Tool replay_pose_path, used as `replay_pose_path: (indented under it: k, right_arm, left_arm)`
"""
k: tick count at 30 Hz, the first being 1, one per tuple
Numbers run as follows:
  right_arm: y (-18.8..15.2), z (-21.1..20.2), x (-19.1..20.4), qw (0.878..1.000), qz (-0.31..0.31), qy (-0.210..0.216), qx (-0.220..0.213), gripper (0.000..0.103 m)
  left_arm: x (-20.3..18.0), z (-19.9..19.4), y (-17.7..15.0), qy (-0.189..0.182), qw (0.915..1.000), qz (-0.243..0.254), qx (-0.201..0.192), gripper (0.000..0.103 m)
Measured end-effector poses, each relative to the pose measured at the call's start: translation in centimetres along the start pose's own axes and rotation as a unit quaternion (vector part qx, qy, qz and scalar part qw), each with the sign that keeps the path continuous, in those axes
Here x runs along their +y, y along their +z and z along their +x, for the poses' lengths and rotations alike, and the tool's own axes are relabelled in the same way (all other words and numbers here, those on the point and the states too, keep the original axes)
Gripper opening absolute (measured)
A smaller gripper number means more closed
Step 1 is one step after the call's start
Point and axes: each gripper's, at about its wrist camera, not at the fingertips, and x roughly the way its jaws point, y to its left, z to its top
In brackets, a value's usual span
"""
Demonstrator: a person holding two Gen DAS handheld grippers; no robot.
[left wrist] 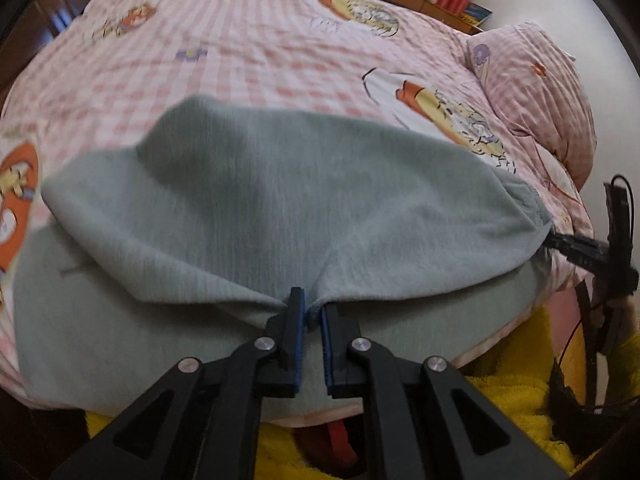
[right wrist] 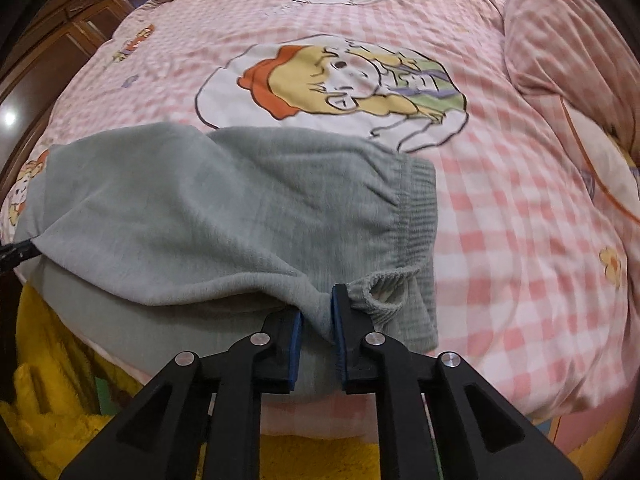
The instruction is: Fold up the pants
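Grey-green fleece pants (left wrist: 280,200) lie on the near edge of a bed, with one layer folded over another. My left gripper (left wrist: 313,310) is shut on the folded layer's near edge, and cloth is bunched between its blue pads. The right wrist view shows the ribbed waistband (right wrist: 416,208) at the right end of the pants (right wrist: 220,208). My right gripper (right wrist: 318,316) pinches the near edge next to the waistband, where cloth fills the narrow gap between its pads. Each gripper's black tip shows in the other's view, the right gripper (left wrist: 560,240) and the left gripper (right wrist: 16,254).
The bed (left wrist: 240,40) is covered by a pink checked sheet with cartoon prints. A matching pillow (right wrist: 568,40) lies at the right. A person's yellow fleece clothing (left wrist: 512,400) is below the bed edge. Wooden furniture (right wrist: 60,32) stands beyond the bed on the left.
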Motion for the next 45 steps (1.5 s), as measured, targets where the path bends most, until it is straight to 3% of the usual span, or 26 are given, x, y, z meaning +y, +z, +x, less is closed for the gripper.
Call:
replay_pose_path:
  k: [3,7,10,15,18,21,24,34,45]
  right_arm:
    - [-0.2,-0.4,0.1,1.000,0.006,-0.006,0.002,0.019]
    - [-0.9,-1.8,0.2,1.000,0.008,-0.020,-0.001,0.037]
    - [-1.5,-3.1,-0.3,0.999,0.022,-0.022,-0.005,0.039]
    - [-2.4,-5.0,-1.9,0.996,0.087,-0.016,-0.019,0.041]
    - [-2.7,-5.3,-3.4,0.987,0.155,0.028,-0.023,0.041]
    - [-2.6,-4.4,-4.4,0.970,0.225,0.088,-0.022,0.041]
    - [-2.2,-3.2,-4.4,0.961,0.256,0.106,-0.017,0.041]
    - [-1.8,-0.5,-4.3,0.955,0.277,0.103,0.002,0.041]
    - [-1.7,0.4,-4.4,0.954,0.284,0.096,0.011,0.041]
  left_arm:
    - [0.4,0.3,-0.2,0.000,0.9999,-0.012,0.006,0.015]
    - [0.5,0.1,-0.8,-0.006,0.9996,-0.023,0.016,0.037]
    - [0.5,-0.6,-1.4,-0.011,0.9995,-0.027,0.014,0.050]
    - [1.1,-1.5,-1.9,-0.008,0.9990,-0.042,0.015,0.051]
    - [2.0,-2.3,-2.1,-0.009,0.9979,-0.065,0.005,0.052]
    - [2.9,-2.7,-2.0,-0.011,0.9956,-0.093,-0.006,0.052]
    - [3.7,-2.9,-1.9,-0.013,0.9930,-0.116,-0.015,0.052]
    - [5.5,-1.5,-1.1,0.002,0.9826,-0.186,-0.009,0.052]
    - [4.7,-0.2,-0.9,0.005,0.9835,-0.180,-0.007,0.052]
